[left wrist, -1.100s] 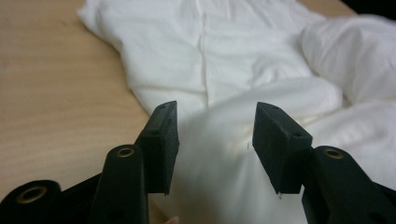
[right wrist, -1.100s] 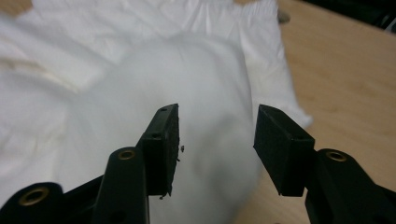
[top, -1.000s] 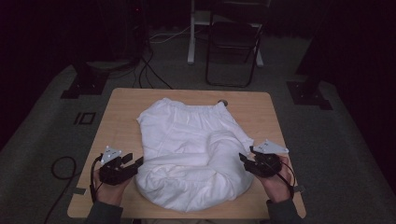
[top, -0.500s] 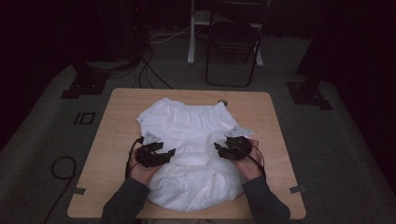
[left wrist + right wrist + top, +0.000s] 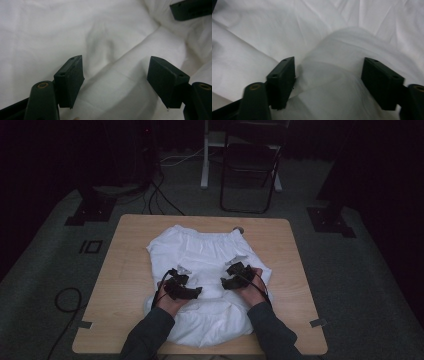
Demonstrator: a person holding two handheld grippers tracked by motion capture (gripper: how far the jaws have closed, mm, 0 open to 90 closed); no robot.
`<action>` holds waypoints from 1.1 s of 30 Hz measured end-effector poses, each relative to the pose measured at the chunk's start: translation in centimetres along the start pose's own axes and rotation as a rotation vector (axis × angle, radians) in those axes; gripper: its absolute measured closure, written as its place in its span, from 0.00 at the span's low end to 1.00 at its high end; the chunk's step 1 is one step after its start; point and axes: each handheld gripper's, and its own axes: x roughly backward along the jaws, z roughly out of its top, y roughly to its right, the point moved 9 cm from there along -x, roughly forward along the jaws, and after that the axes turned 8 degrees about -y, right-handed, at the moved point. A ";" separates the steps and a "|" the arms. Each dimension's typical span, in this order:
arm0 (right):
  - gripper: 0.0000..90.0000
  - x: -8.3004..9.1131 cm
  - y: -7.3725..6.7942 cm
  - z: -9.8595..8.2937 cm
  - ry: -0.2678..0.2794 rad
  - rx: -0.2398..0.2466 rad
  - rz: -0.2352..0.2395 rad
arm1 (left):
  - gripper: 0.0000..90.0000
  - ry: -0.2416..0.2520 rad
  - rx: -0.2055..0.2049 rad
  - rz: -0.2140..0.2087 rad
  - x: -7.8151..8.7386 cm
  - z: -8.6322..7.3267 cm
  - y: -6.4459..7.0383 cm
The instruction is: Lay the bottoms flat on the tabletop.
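A crumpled white garment (image 5: pixel 200 255) with an elastic waistband at its far edge lies spread over the middle of the wooden table (image 5: pixel 125 270). My left gripper (image 5: pixel 195 292) hovers low over the cloth's centre, jaws open and pointing right. My right gripper (image 5: pixel 225 282) faces it from the right, open too, a short gap between them. In the left gripper view a raised fold of white cloth (image 5: pixel 125 75) runs between the open jaws of the left gripper (image 5: pixel 115 80), and the other gripper's jaw tip (image 5: pixel 191 10) shows at top right. A rounded bulge of cloth (image 5: pixel 342 62) sits between the right gripper's (image 5: pixel 328 82) jaws.
A small grey object (image 5: pixel 239 229) lies at the garment's far edge. Bare wood runs along the table's left and right sides. Beyond the table stand a dark folding chair (image 5: pixel 250 175), a white post (image 5: pixel 205 155) and floor cables (image 5: pixel 160 195).
Both grippers have moved inward from the garment's outer edges to its centre and now face each other. Both stay open.
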 end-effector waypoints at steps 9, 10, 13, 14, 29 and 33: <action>0.85 2.2 2.4 -4.5 0.001 -0.117 -0.052 | 0.95 0.069 0.048 -0.005 2.4 -1.2 -1.0; 0.86 2.8 2.8 -5.2 0.005 -0.124 -0.070 | 0.95 0.076 0.056 -0.001 2.7 -1.5 -1.3; 0.87 4.2 4.1 -7.8 0.006 -0.156 -0.112 | 0.96 0.104 0.097 0.010 4.1 -2.8 -2.5; 0.87 4.6 4.6 -8.7 0.003 -0.176 -0.119 | 0.96 0.110 0.105 0.020 4.6 -3.3 -3.0; 0.87 7.8 8.4 -17.6 -0.028 -0.305 -0.169 | 0.95 0.098 0.302 0.205 9.6 -11.7 -11.1; 0.86 7.9 8.7 -18.0 -0.027 -0.330 -0.172 | 0.92 0.092 0.339 0.225 10.0 -13.1 -12.0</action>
